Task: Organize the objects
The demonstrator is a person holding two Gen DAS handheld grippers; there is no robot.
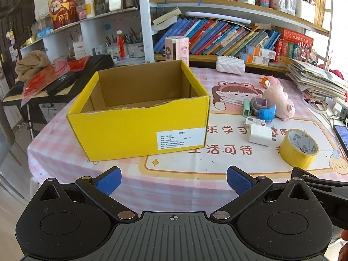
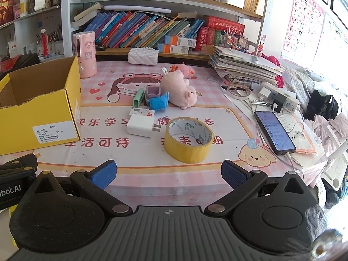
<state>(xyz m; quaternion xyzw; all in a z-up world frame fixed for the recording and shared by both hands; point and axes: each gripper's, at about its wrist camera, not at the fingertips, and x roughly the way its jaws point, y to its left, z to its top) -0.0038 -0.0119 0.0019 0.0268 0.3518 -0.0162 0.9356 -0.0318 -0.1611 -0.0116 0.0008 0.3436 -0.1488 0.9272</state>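
Both grippers, left gripper (image 1: pixel 174 181) and right gripper (image 2: pixel 168 175), hover spread and empty over the near table edge, with the yellow box (image 1: pixel 139 128) standing open ahead-left and the tape roll (image 2: pixel 188 140), white charger (image 2: pixel 141 126) and pink plush pig (image 2: pixel 179 90) scattered beside it.

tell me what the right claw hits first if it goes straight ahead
Most likely the yellow tape roll, lying flat just ahead of the open right claw. Depth is hard to judge; if held high, it could pass over the roll.
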